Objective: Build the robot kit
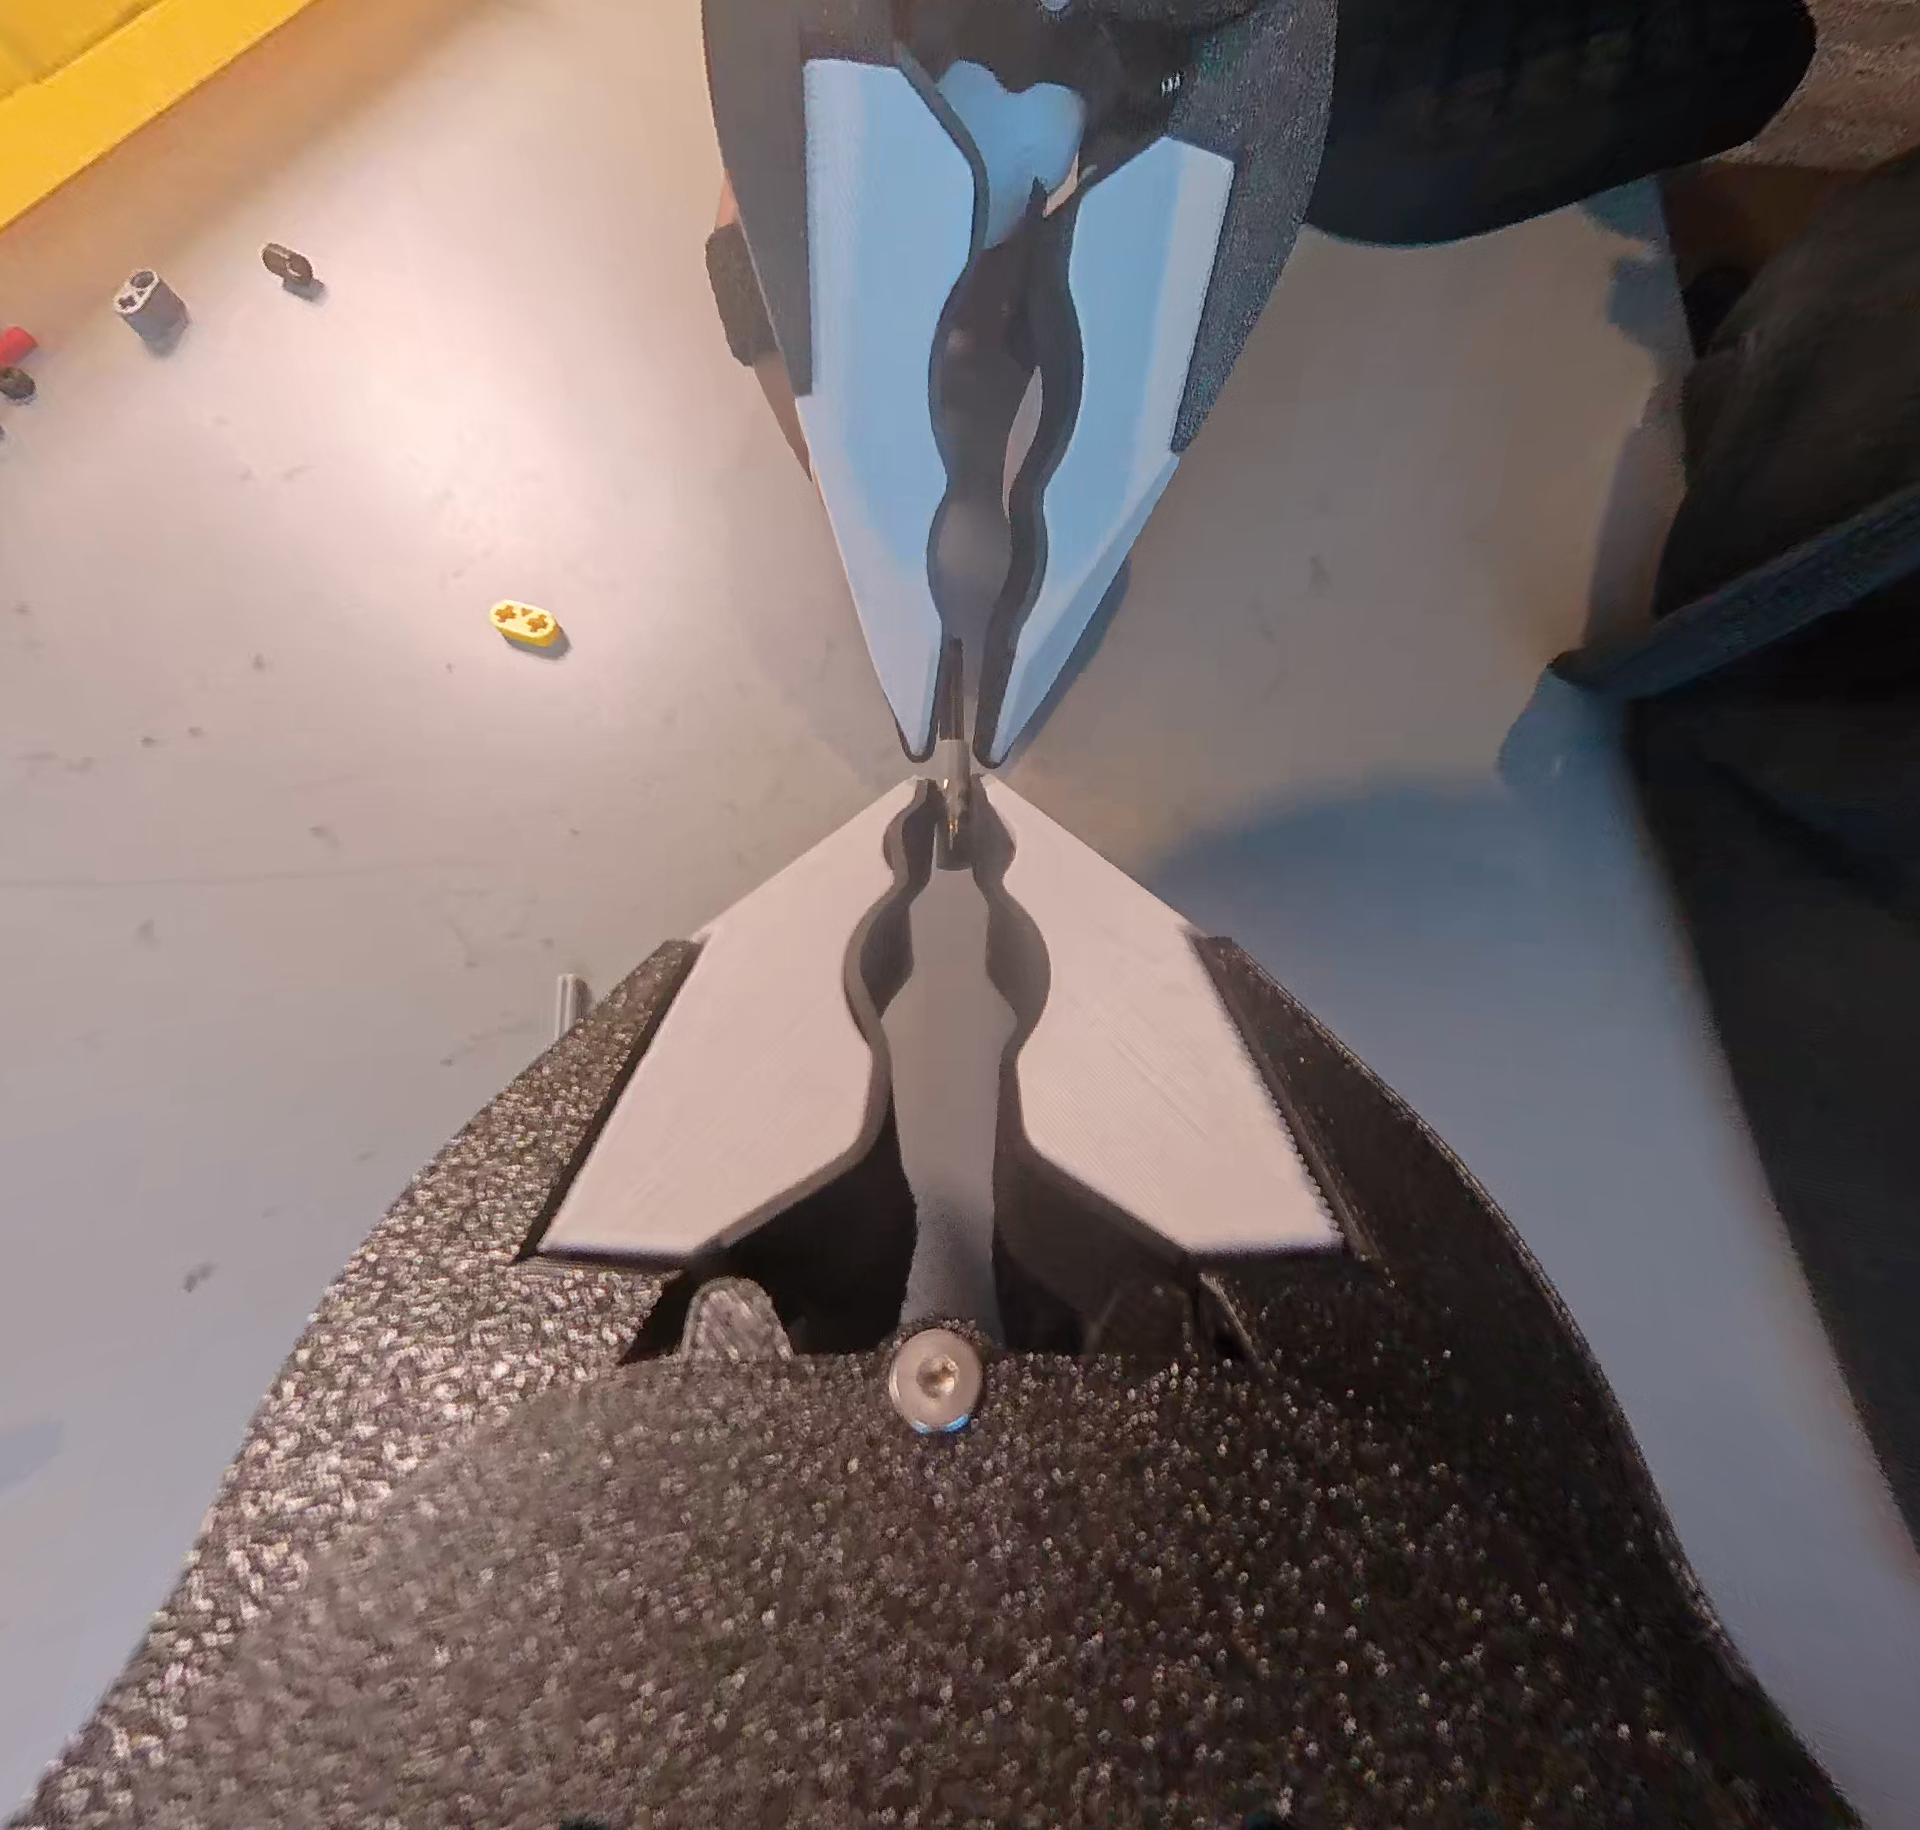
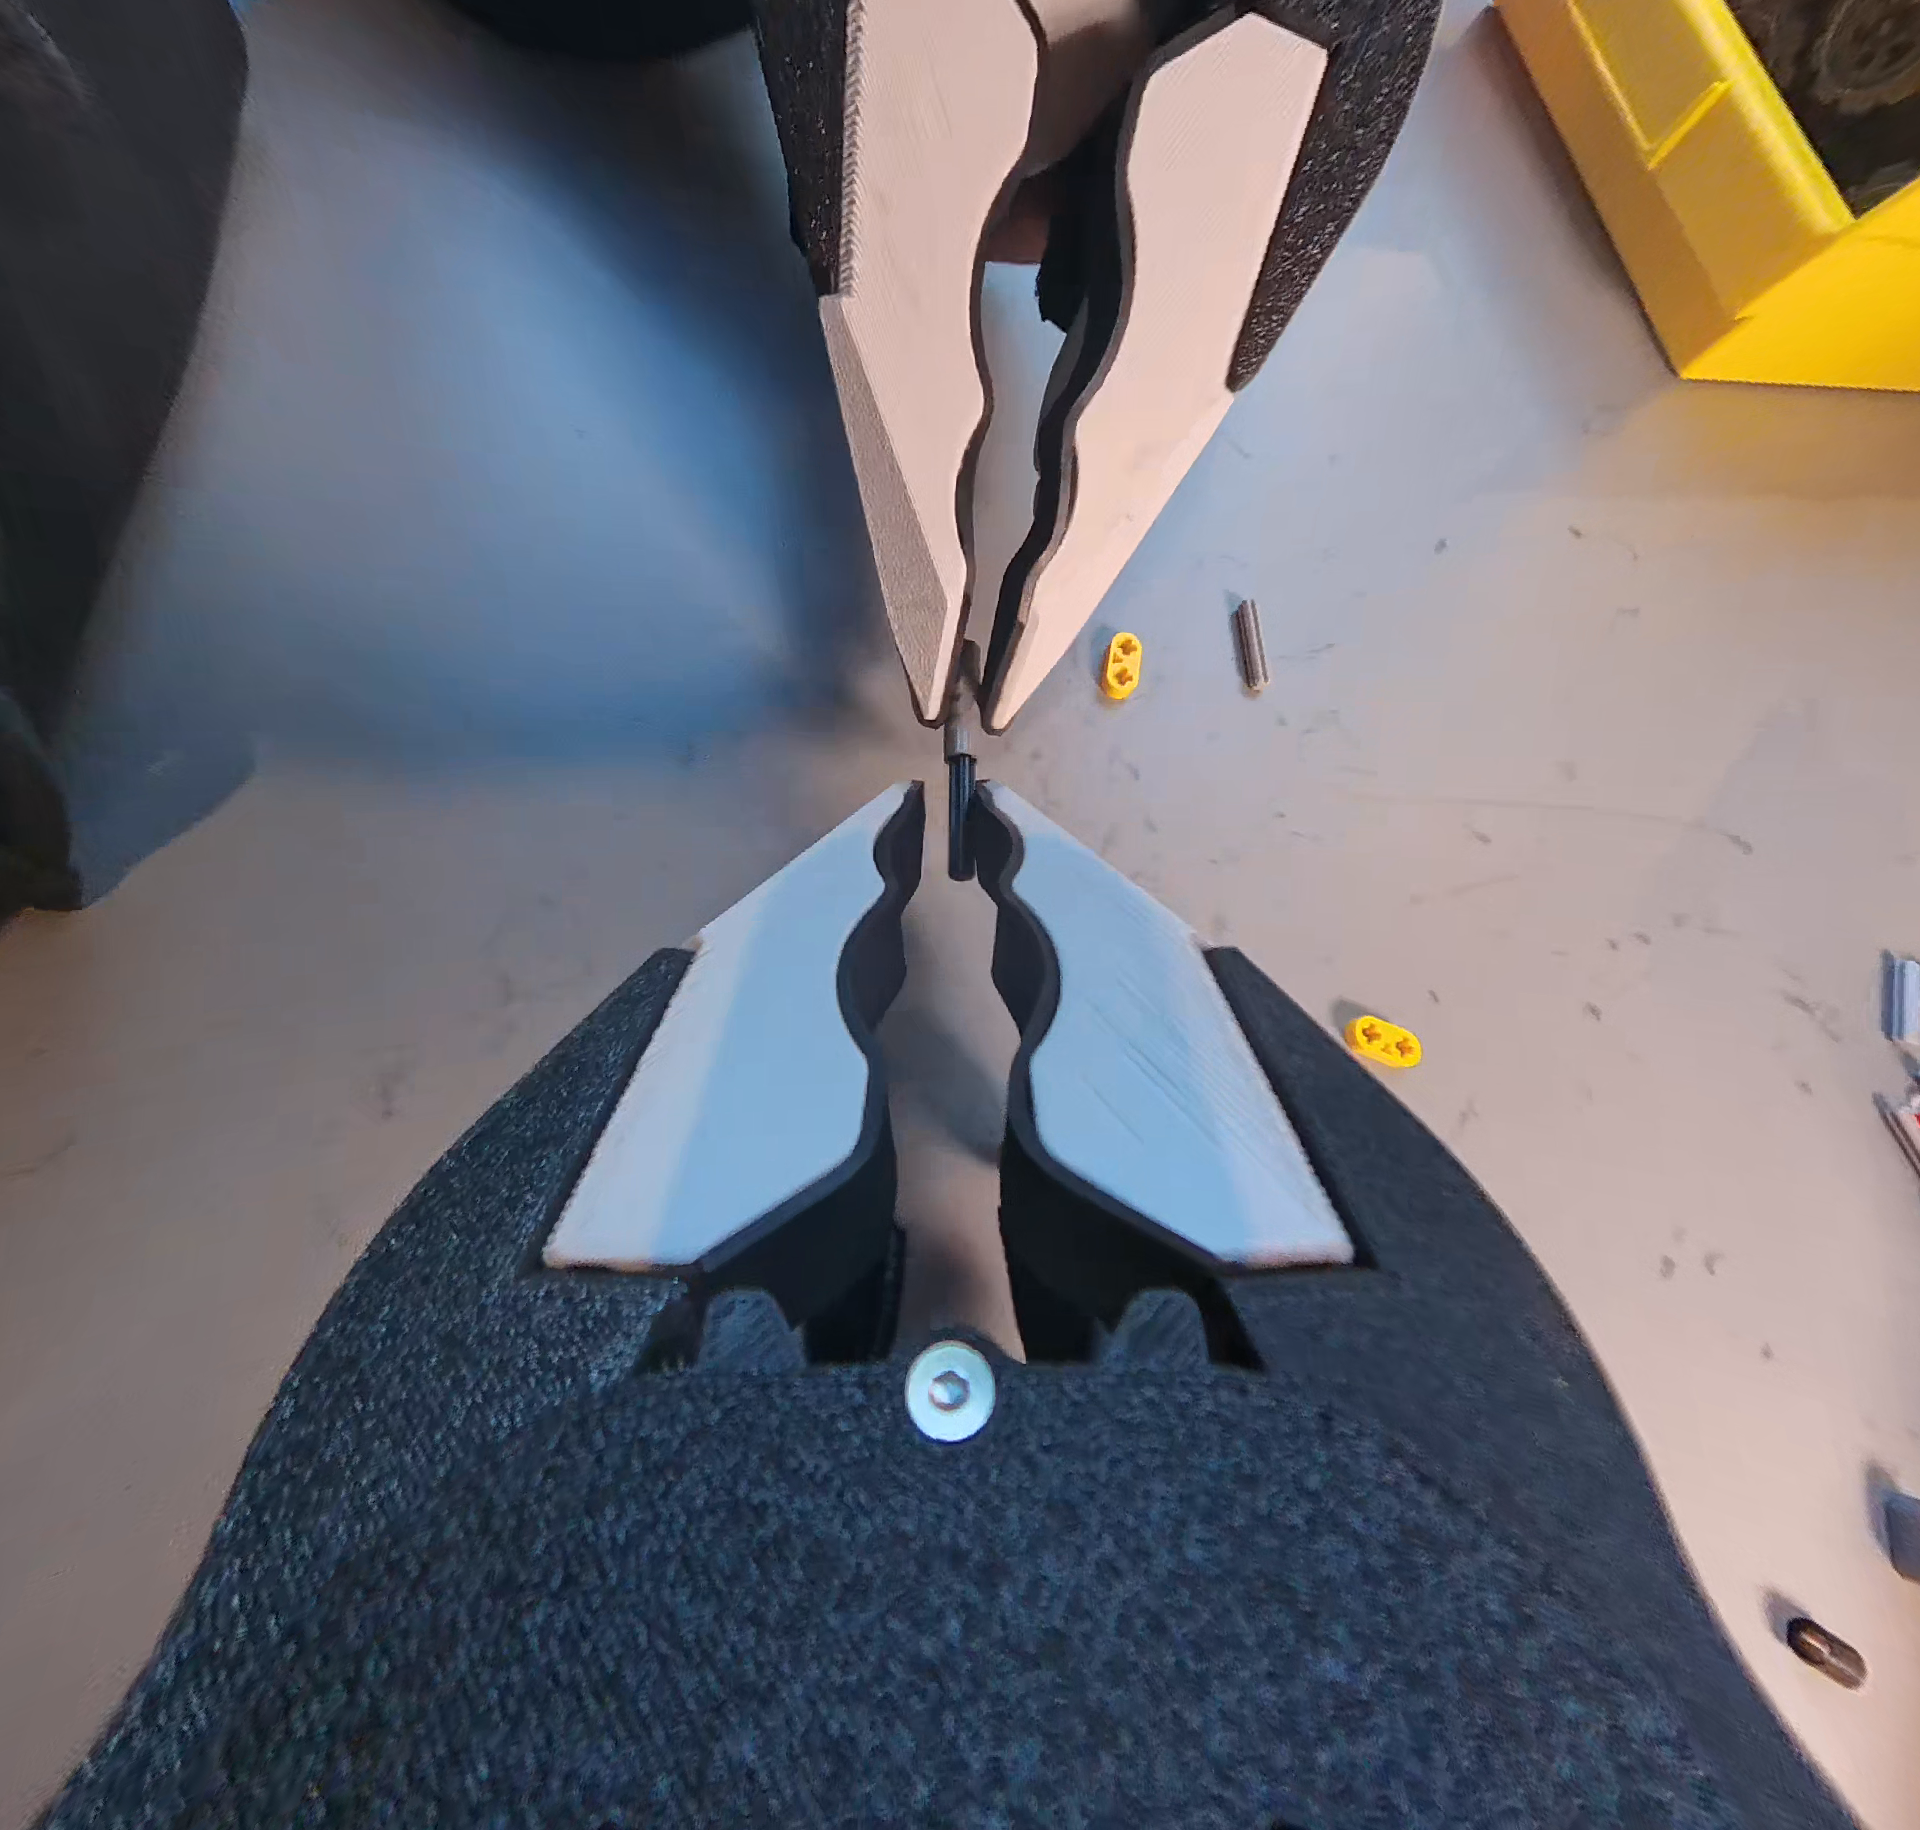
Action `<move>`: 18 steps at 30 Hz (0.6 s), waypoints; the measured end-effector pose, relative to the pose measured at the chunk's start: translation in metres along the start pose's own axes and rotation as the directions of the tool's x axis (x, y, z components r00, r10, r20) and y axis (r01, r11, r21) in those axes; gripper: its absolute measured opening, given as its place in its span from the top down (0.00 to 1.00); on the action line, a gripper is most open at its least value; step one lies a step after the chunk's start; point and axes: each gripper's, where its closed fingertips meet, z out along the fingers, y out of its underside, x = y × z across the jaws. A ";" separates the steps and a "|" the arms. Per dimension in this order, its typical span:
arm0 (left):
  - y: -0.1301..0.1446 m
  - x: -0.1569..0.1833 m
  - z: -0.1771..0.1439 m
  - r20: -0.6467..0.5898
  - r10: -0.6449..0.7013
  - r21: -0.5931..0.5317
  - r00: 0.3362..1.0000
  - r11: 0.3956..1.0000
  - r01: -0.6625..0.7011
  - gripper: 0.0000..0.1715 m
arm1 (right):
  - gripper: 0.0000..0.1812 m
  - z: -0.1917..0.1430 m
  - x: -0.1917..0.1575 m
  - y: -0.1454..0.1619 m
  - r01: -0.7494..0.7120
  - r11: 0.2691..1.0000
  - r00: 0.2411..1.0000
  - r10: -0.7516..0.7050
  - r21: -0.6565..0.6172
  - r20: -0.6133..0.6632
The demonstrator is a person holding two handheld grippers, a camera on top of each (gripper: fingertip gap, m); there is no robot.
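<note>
My two grippers meet tip to tip over a grey table [image 1: 312, 845]. My left gripper [image 1: 951, 793] is shut on a small grey pin [image 1: 952, 819]. My right gripper [image 2: 951, 793] is shut on a thin black rod [image 2: 961, 824]. The rod and pin line up end to end, and where they meet lies between the two sets of tips. In the left wrist view my right gripper [image 1: 954, 752] comes in from the top. In the right wrist view my left gripper [image 2: 961, 720] comes in from the top with the grey pin [image 2: 961, 736] at its tips.
A yellow bin [image 2: 1714, 170] stands at the far right, also in the left wrist view [image 1: 156, 14]. Loose parts lie on the table: yellow two-hole links [image 2: 1120, 663] [image 2: 1384, 1040] [image 1: 525, 627], a grey axle [image 2: 1251, 642], and grey [image 1: 151, 305] and black [image 1: 291, 263] connectors. Dark fabric [image 2: 104, 378] lies at the left. The tips of both grippers are at nearly the same place.
</note>
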 end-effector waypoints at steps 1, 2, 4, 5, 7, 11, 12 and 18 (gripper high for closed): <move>0.001 0.000 0.001 0.002 0.004 -0.005 1.000 1.000 -0.004 0.97 | 0.95 0.000 0.000 0.001 0.005 1.000 1.000 -0.005 -0.009 -0.004; 0.001 0.001 0.001 -0.001 0.004 -0.006 1.000 1.000 -0.004 0.97 | 0.97 0.001 0.001 0.001 0.007 1.000 1.000 -0.007 -0.013 -0.012; 0.003 0.001 0.003 0.004 0.004 -0.010 1.000 1.000 -0.004 0.97 | 0.98 0.002 0.001 0.003 0.010 0.999 1.000 -0.010 -0.032 -0.016; 0.003 0.000 0.004 0.009 0.003 -0.010 1.000 1.000 -0.003 0.97 | 0.98 0.002 0.002 0.004 0.009 0.999 1.000 -0.010 -0.039 -0.023; 0.003 -0.001 0.004 0.011 -0.003 -0.005 1.000 1.000 0.003 0.97 | 0.98 0.002 0.004 0.004 -0.008 0.999 1.000 0.007 -0.045 -0.025; 0.004 -0.002 0.004 0.015 -0.008 0.003 1.000 1.000 0.008 0.97 | 0.98 0.003 0.005 0.004 -0.010 0.998 0.999 0.008 -0.058 -0.036; 0.005 -0.003 0.003 0.018 -0.005 -0.002 1.000 1.000 0.006 0.97 | 0.98 0.003 0.005 0.005 -0.009 0.998 0.999 0.006 -0.066 -0.037; 0.008 -0.037 -0.024 0.139 -0.082 0.046 0.987 0.996 0.076 0.93 | 0.98 -0.003 0.015 0.019 -0.024 0.992 0.997 0.014 -0.125 -0.078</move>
